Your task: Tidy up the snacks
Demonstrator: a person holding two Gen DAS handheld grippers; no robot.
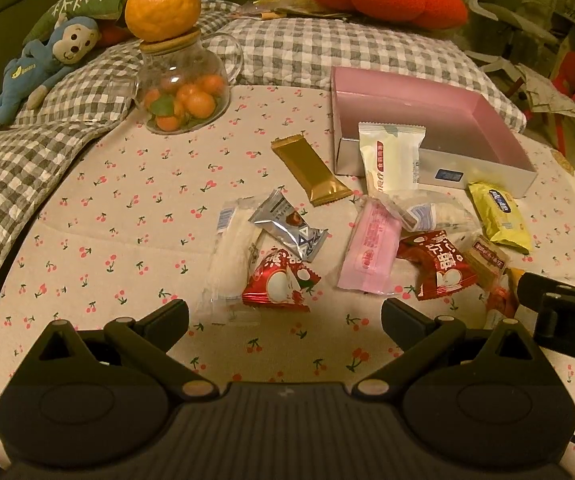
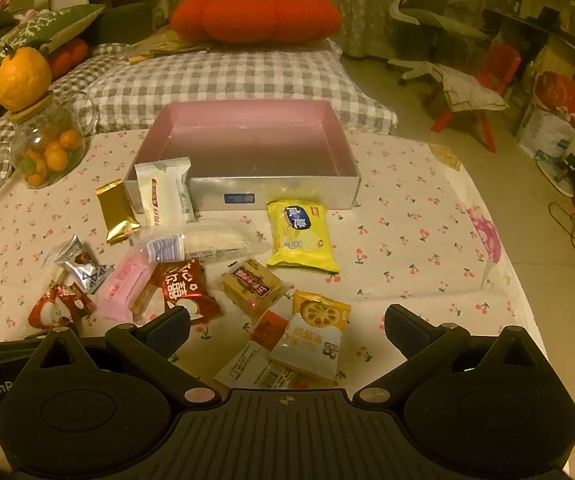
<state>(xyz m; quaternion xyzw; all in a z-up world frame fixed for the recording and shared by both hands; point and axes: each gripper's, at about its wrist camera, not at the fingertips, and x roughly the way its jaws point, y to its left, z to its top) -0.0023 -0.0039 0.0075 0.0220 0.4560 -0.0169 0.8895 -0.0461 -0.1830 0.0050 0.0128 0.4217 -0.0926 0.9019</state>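
Observation:
An empty pink-lined box [image 1: 427,108] [image 2: 247,144] stands at the back of the cherry-print cloth. Several wrapped snacks lie scattered in front of it: a gold bar [image 1: 311,170] [image 2: 116,210], a white packet [image 1: 391,156] [image 2: 165,190] leaning on the box, a yellow packet [image 1: 497,216] [image 2: 301,236], a pink packet [image 1: 369,254], red packets [image 1: 279,284] [image 2: 185,286], a silver one [image 1: 291,226]. My left gripper [image 1: 285,320] is open just short of a red packet. My right gripper [image 2: 287,326] is open over an orange-and-white biscuit packet [image 2: 313,336].
A glass jar of small oranges [image 1: 181,88] [image 2: 45,148] with a large orange on its lid stands at the back left. A checked quilt [image 1: 307,48], a blue toy monkey [image 1: 43,68] and a red cushion [image 2: 255,14] lie behind. The table edge drops to the floor on the right [image 2: 527,280].

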